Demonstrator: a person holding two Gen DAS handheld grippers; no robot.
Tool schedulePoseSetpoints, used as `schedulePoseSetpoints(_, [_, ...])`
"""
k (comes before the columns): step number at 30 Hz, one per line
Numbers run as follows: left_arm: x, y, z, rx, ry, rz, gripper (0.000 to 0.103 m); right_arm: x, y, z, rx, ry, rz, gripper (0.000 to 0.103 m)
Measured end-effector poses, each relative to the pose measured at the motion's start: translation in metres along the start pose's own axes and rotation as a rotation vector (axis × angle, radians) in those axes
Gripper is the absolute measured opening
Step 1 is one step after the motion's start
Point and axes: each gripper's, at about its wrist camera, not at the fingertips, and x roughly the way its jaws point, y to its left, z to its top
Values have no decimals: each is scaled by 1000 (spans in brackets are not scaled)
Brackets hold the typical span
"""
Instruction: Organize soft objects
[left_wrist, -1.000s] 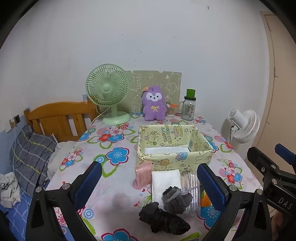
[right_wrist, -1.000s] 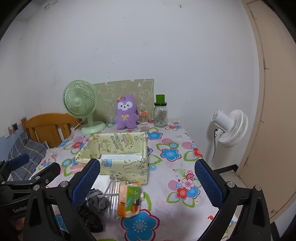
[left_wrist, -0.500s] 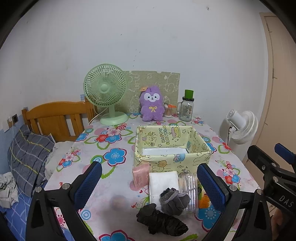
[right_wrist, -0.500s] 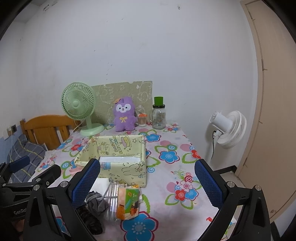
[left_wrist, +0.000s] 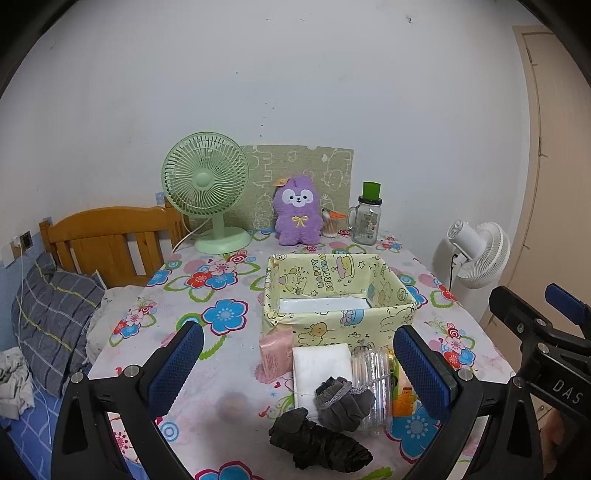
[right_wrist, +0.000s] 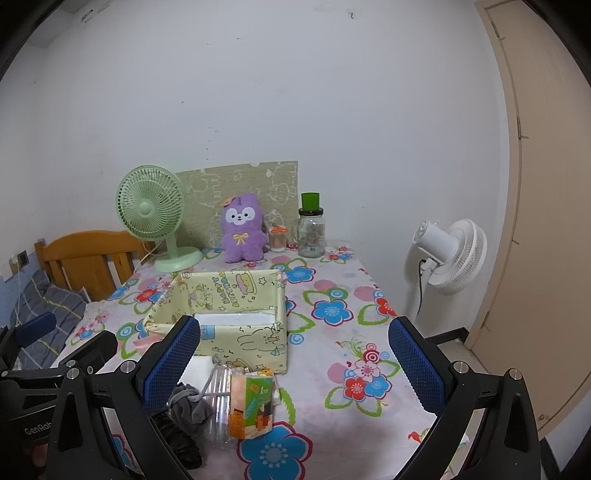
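A yellow cartoon-print box (left_wrist: 334, 291) (right_wrist: 236, 314) stands open in the middle of the floral table, a white sheet on its floor. In front of it lie a pink packet (left_wrist: 275, 354), a white pad (left_wrist: 320, 365), a grey scrunchie (left_wrist: 341, 402) (right_wrist: 190, 404), a black crumpled cloth (left_wrist: 317, 443), a clear plastic bottle (left_wrist: 371, 384) (right_wrist: 218, 398) and a colourful carton (right_wrist: 251, 404). A purple plush toy (left_wrist: 297, 210) (right_wrist: 243, 229) sits at the back. My left gripper (left_wrist: 299, 373) and right gripper (right_wrist: 291, 365) hover open above the near edge, holding nothing.
At the table's back stand a green desk fan (left_wrist: 207, 188), a green printed board (left_wrist: 299, 177) and a glass jar with a green lid (left_wrist: 365, 214). A wooden bed frame (left_wrist: 107, 240) with pillows lies left; a white floor fan (right_wrist: 450, 254) and a door (right_wrist: 546, 206) stand right.
Both grippers have drawn back and risen slightly, so the table and its objects sit lower and smaller in view. Nothing on the table has moved.
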Motion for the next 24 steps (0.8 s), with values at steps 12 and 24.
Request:
schedulePoseSetpoints(12, [-2,-1,3,2,-1,-10,103,0,1,3,-1,6,-3,103])
schedulePoseSetpoints(24, [-2,0,4,-9,0,-13,103,1,1,4,-1,9,-1,103])
